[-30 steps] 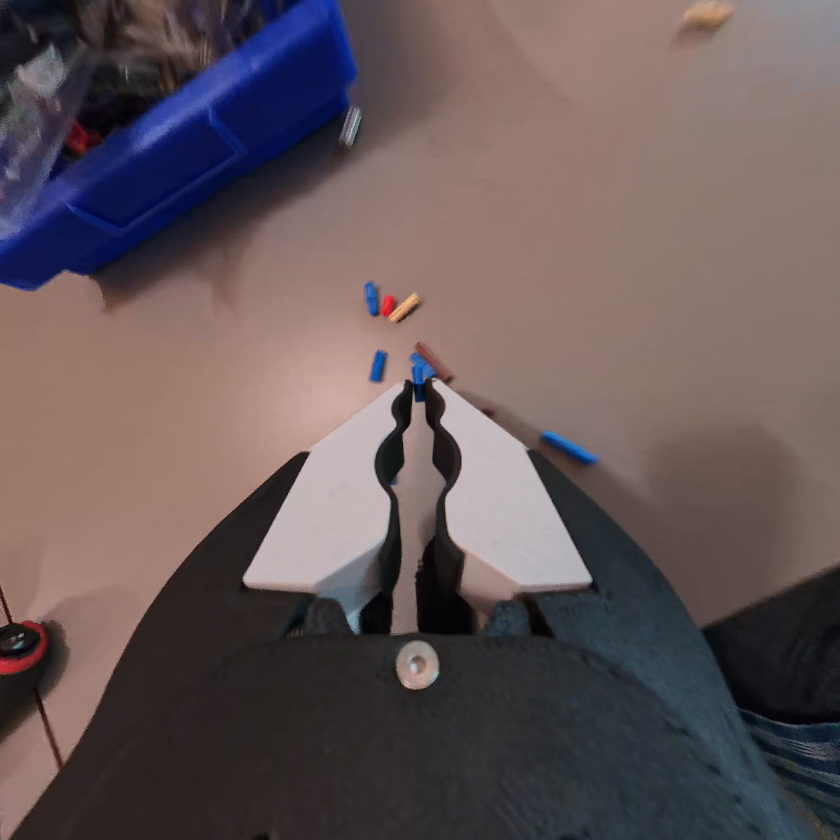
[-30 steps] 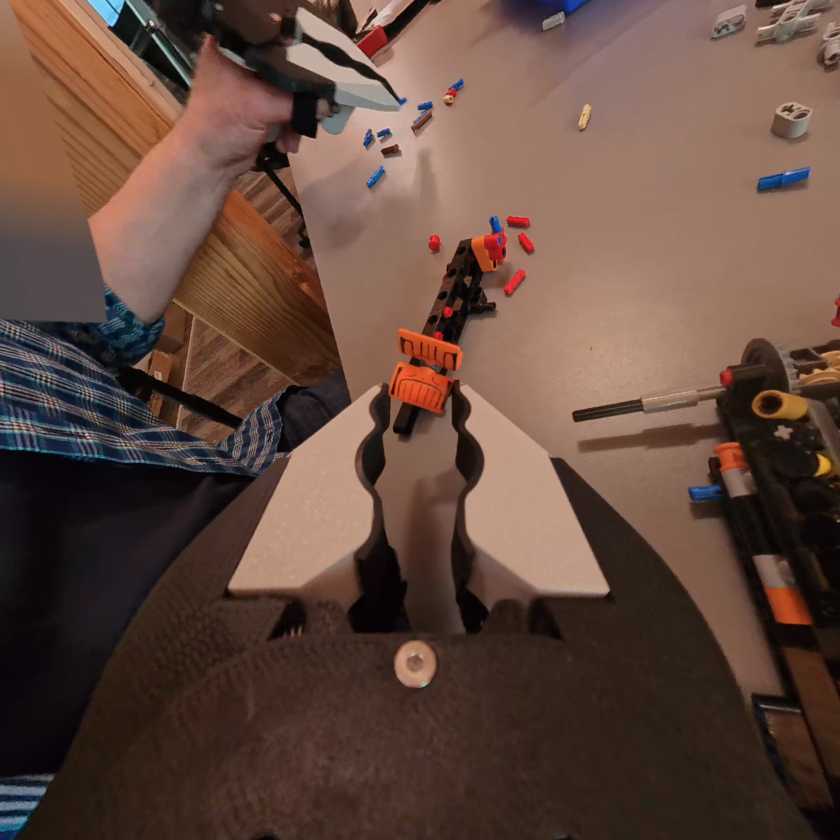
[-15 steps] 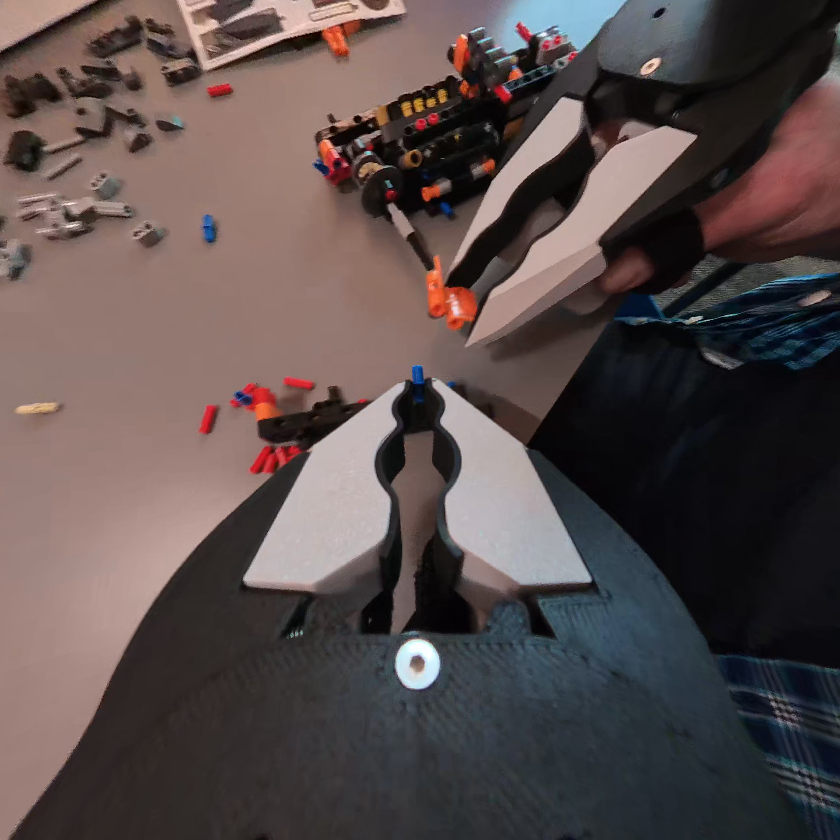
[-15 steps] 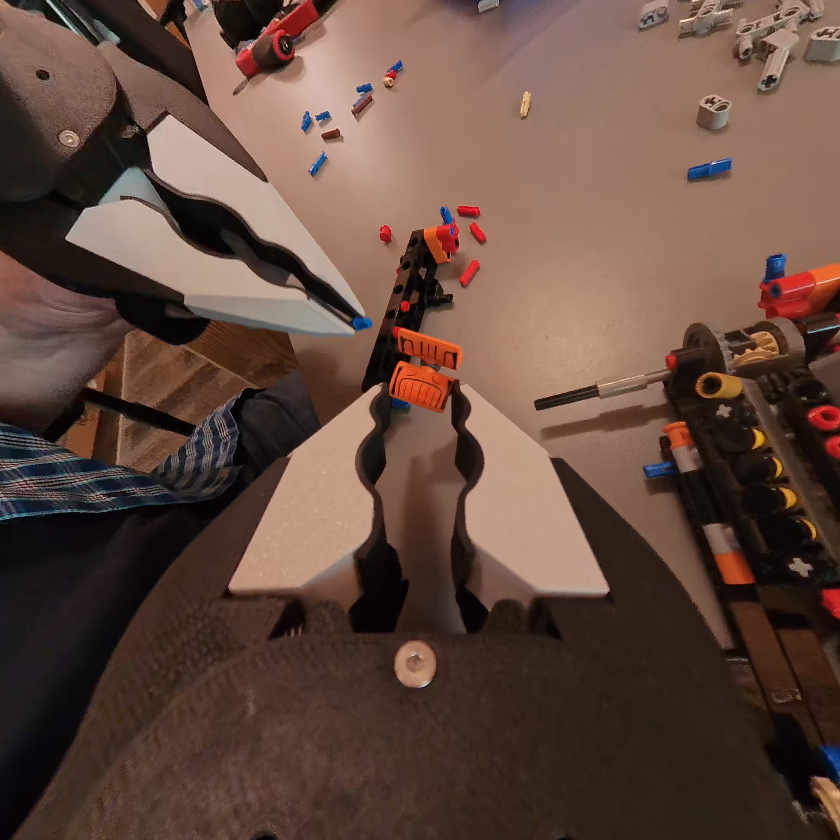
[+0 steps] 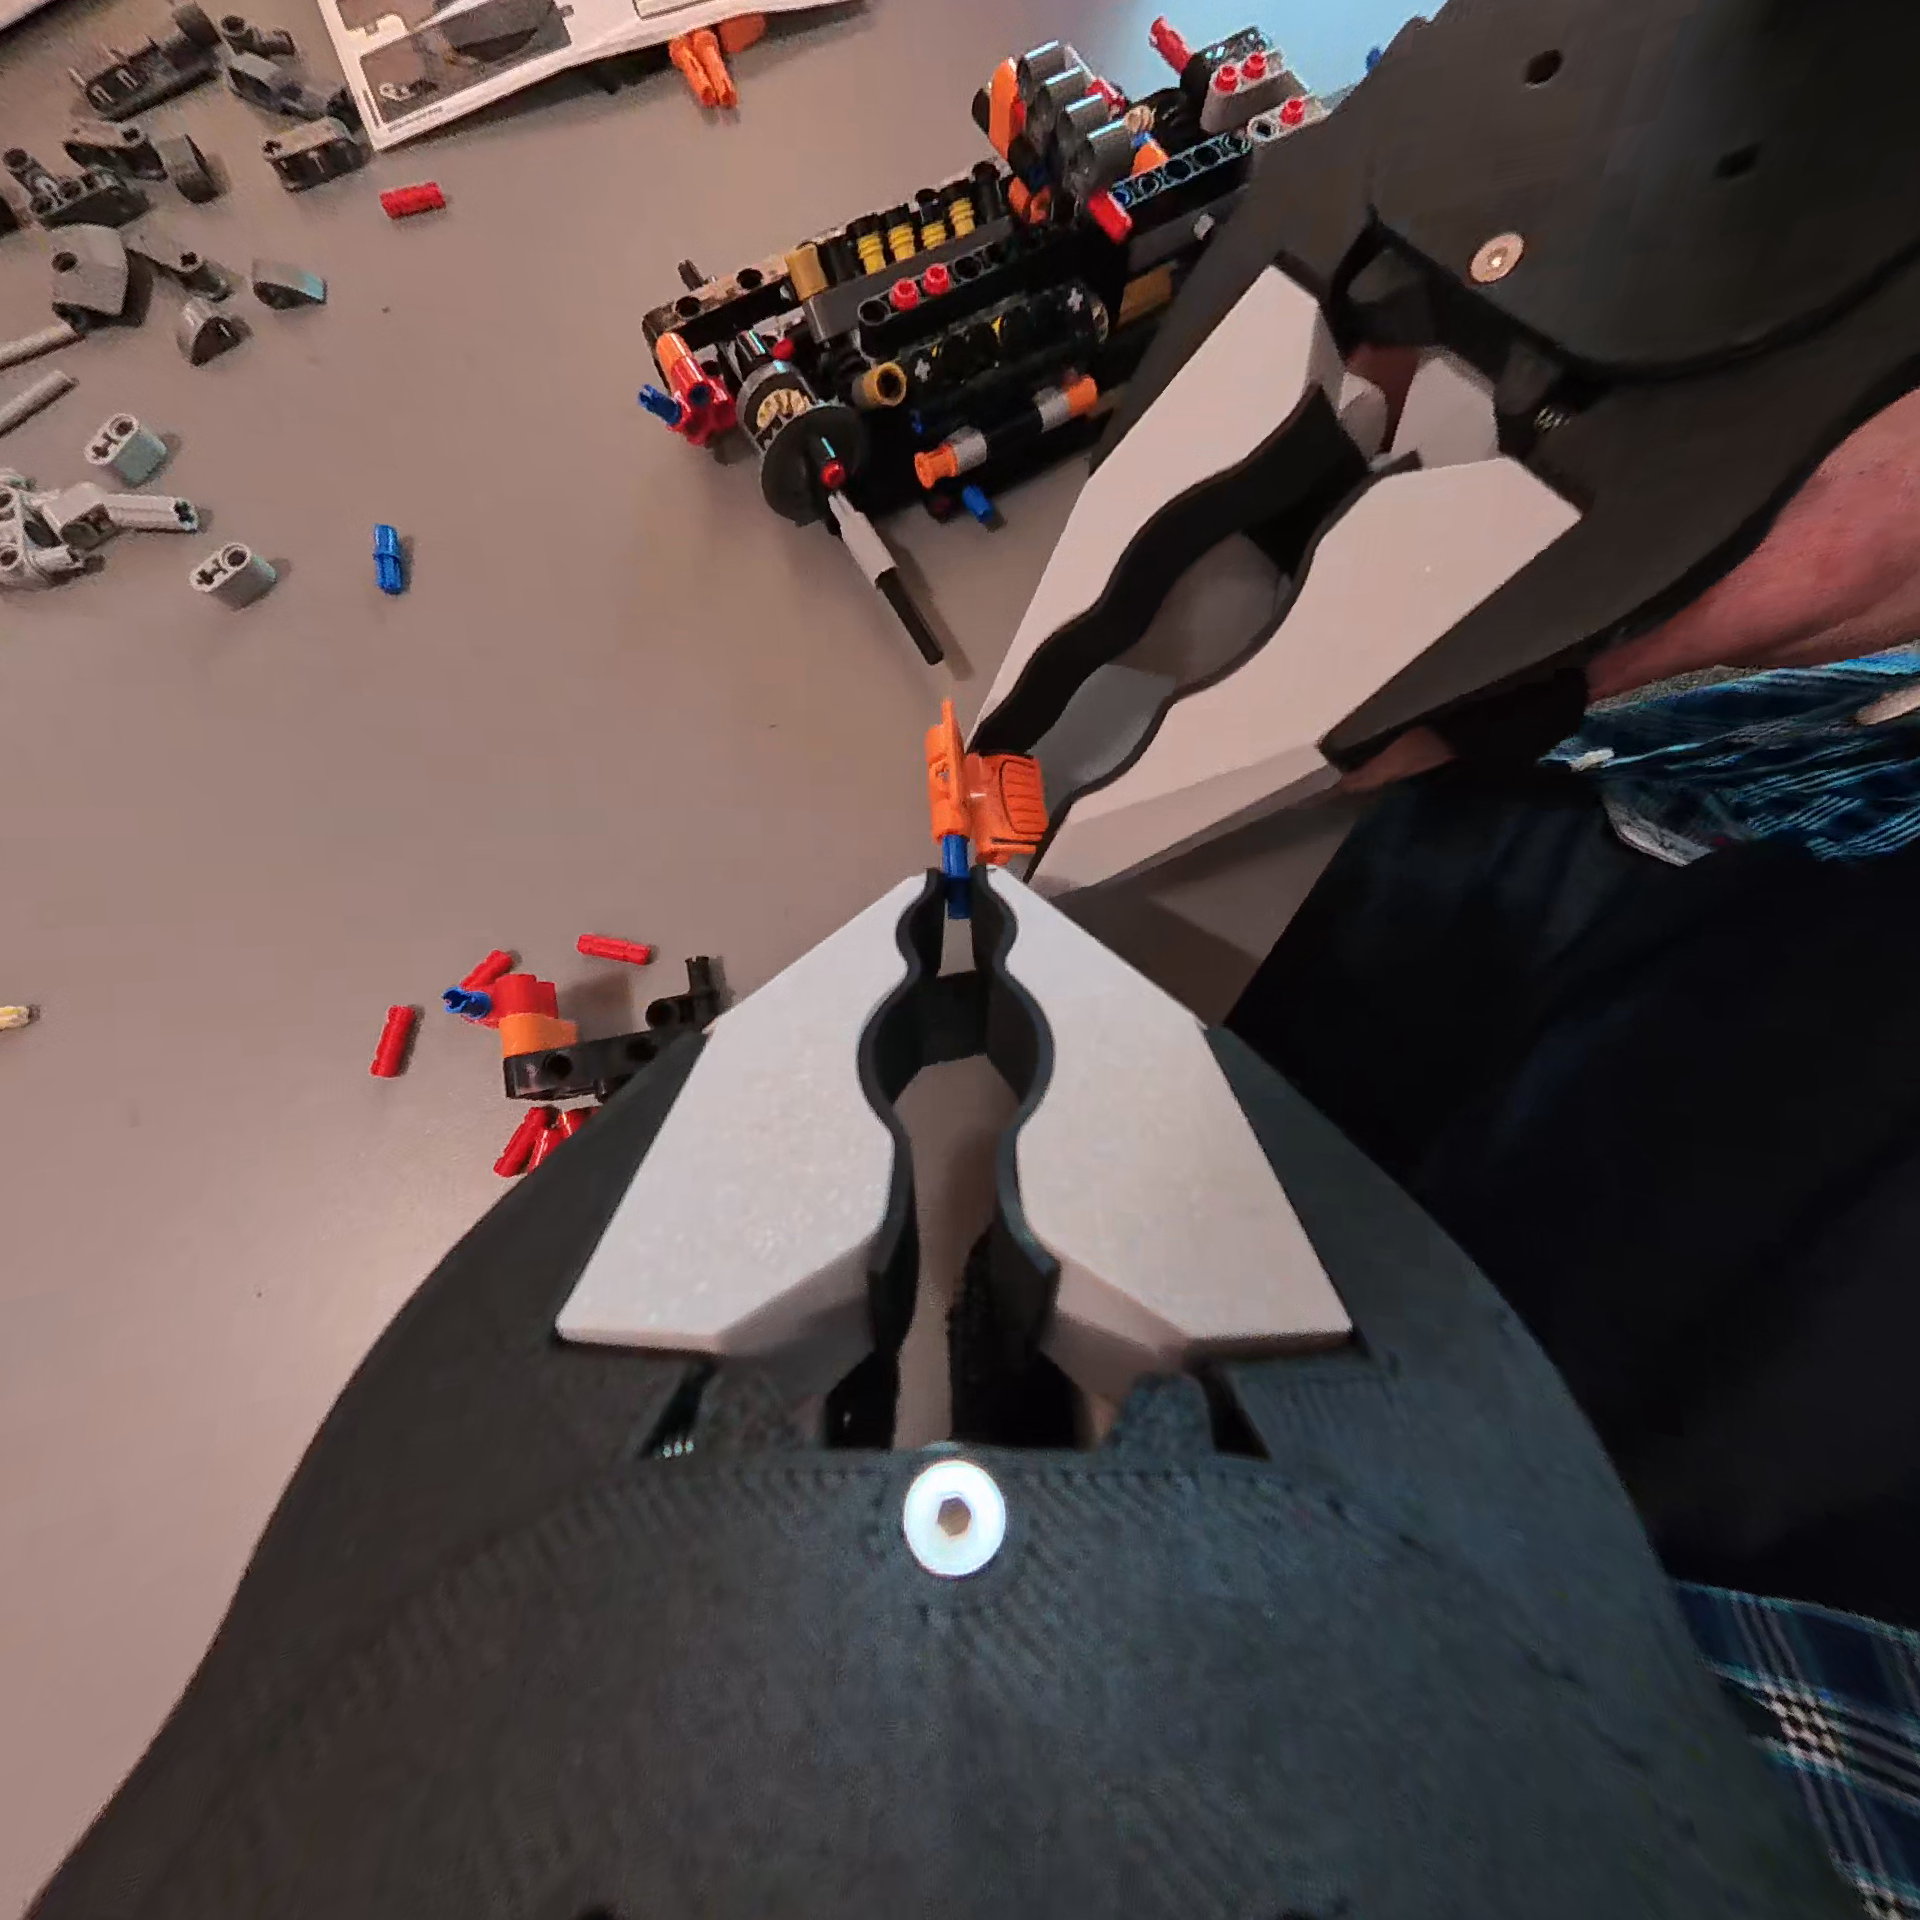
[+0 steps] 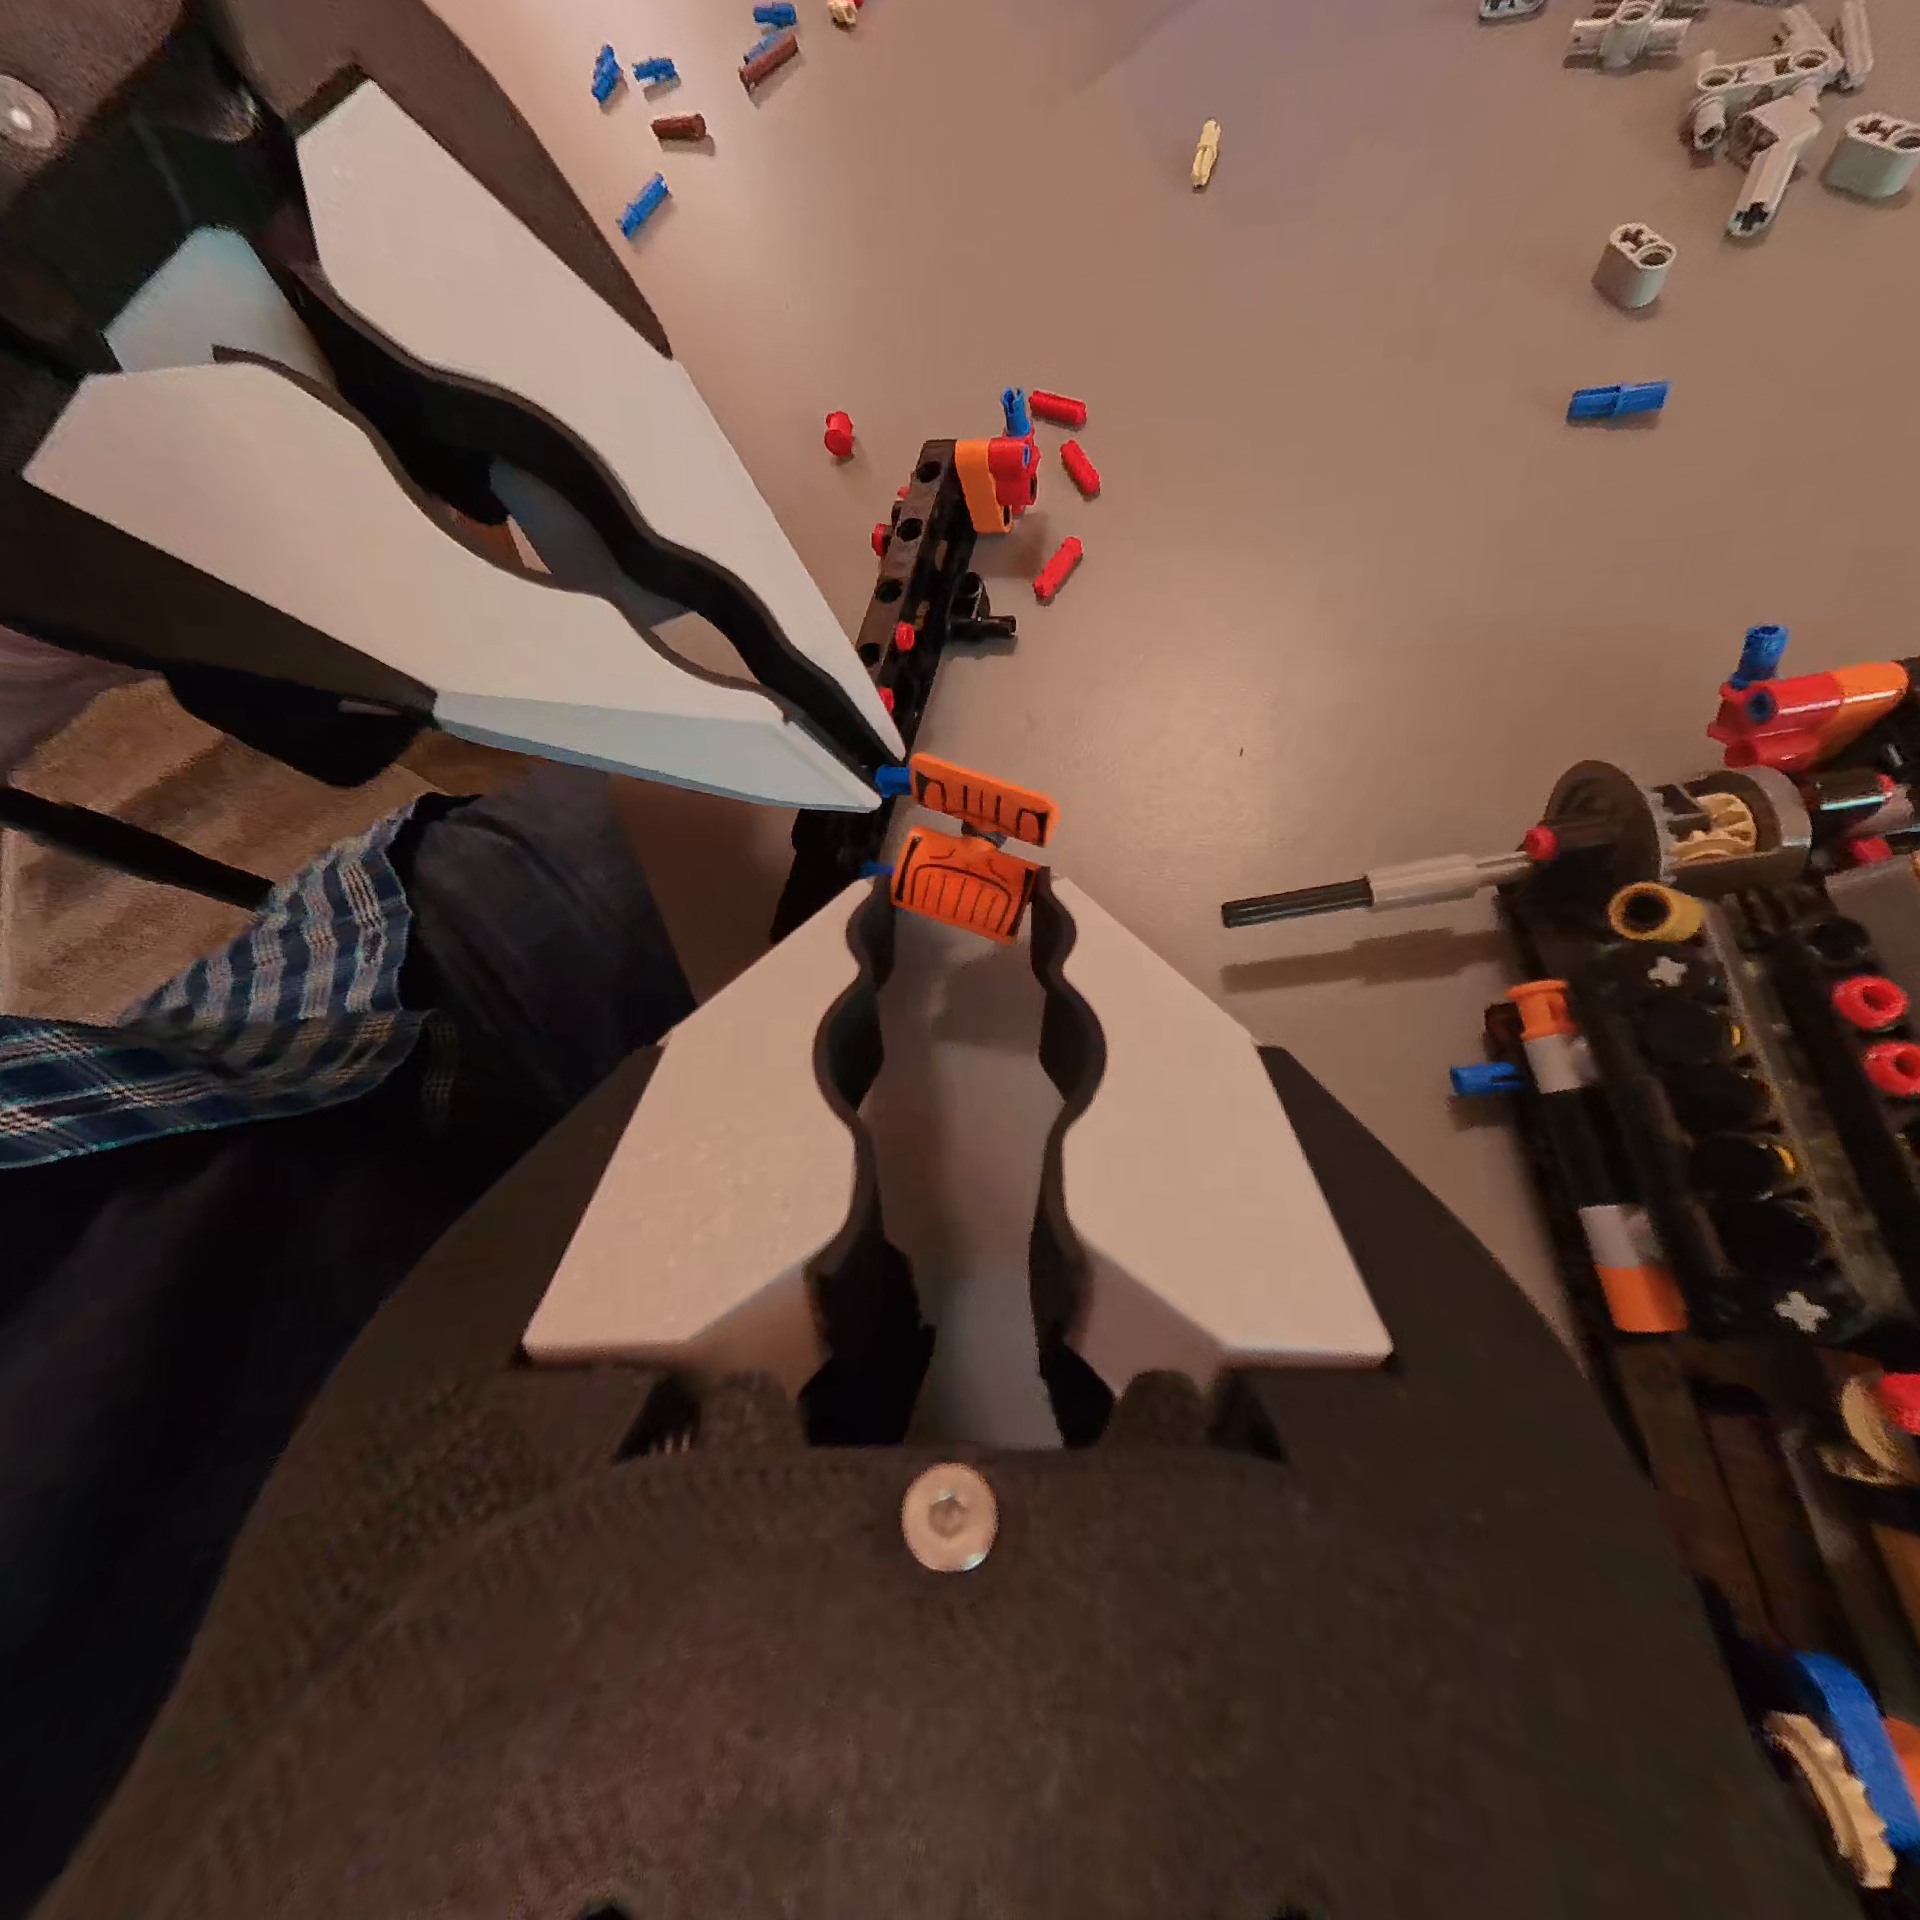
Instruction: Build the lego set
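Grippers number two: left gripper (image 5: 957, 881) pinches one blue pin (image 5: 956, 871), now touching the orange piece (image 6: 966, 857) clamped by right gripper (image 6: 961, 906).

Hobby room: grey table (image 5: 312, 779) strewn with lego pieces (image 6: 1756, 114)

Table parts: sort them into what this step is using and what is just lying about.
In use:
- blue pin, shut in the left gripper
- orange piece, shut in the right gripper

Lying about:
- red pins
- grey connectors
- black beam
- large black assembly
- instruction sheet
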Available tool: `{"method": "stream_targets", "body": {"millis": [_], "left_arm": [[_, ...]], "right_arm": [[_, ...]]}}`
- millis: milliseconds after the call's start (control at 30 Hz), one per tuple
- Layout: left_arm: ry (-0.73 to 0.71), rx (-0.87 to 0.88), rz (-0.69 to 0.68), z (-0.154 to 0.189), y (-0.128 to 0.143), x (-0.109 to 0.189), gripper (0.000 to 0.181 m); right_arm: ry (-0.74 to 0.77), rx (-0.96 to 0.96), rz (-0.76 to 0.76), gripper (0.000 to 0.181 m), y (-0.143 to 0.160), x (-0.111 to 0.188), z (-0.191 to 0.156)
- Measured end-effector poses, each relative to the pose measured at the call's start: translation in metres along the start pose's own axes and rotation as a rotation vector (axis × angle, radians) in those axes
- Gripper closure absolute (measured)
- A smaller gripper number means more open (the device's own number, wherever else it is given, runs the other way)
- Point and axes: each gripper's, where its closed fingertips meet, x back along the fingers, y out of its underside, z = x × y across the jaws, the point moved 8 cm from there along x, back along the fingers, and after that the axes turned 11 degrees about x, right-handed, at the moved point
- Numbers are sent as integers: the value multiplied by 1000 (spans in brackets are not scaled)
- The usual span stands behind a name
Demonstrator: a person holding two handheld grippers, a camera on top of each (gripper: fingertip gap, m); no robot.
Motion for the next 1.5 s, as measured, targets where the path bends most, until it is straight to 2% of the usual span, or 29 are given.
{"method": "stream_targets", "body": {"millis": [233, 433, 833, 1033, 1100, 1500], "left_arm": [[-1, -1, -53, 0, -1, 0, 178], [78, 85, -76, -7, -4, 0, 178], [64, 90, -119, -5, -5, -3, 178], [62, 98, -121, -5, -1, -6, 178], [59, 94, -119, -4, -1, -6, 178], [64, 50, -129, 3, 0, -12, 178]], "right_arm": [[77, 129, -46, 157, -2, -1, -4], [180, 287, -86, 157, -6, -1, -9], [246, 403, -153, 158, -5, -4, -15], [189, 332, -138, 155, -2, -5, -11], [178, 319, -137, 147, -3, -6, -11], [188, 341, -95, 157, -3, -4, -8]]}}
